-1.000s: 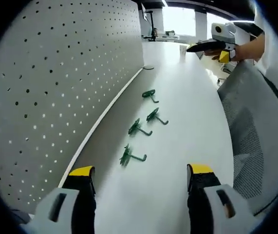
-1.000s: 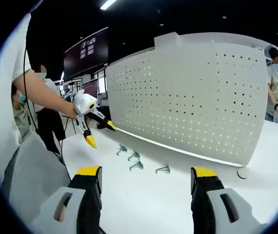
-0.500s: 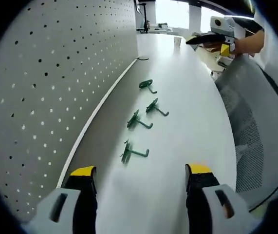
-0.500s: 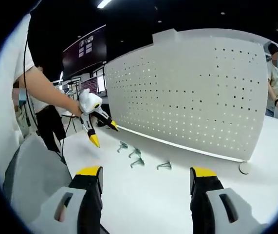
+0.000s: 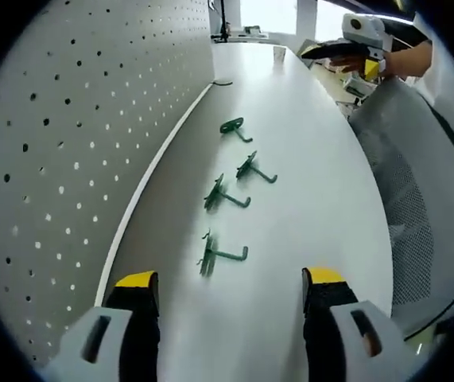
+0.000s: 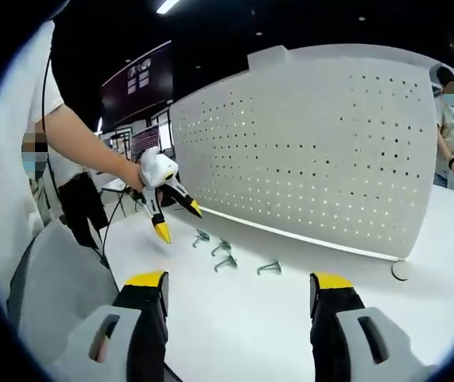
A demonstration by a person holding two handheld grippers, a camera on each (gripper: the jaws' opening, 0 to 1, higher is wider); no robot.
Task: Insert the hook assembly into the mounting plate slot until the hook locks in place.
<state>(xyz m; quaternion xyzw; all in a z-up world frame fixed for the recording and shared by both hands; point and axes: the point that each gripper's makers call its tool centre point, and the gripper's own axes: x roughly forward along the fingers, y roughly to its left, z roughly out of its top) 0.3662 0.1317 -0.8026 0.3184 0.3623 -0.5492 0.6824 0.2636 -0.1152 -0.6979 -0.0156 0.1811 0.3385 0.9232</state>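
Several green wire hooks lie in a row on the white table (image 5: 306,159), the nearest hook (image 5: 215,256) just ahead of my left gripper (image 5: 230,280), which is open and holds nothing. The white pegboard (image 5: 60,135) stands upright along the table's left side. In the right gripper view the same hooks (image 6: 227,262) lie at the foot of the pegboard (image 6: 314,151). My right gripper (image 6: 239,280) is open and empty, well back from them. The left gripper (image 6: 180,221), held in a hand, hovers open just left of the hooks. The right gripper (image 5: 336,62) is far off at the top right.
A grey mesh chair (image 5: 417,199) stands along the table's right edge and also sits low at the left (image 6: 52,286). A small round disc (image 6: 401,270) lies by the pegboard's far end. Another person (image 6: 449,119) stands behind the board at the right.
The left gripper has moved in towards the row of hooks, so they lie closer in its view. The right gripper has barely shifted. Both stay open.
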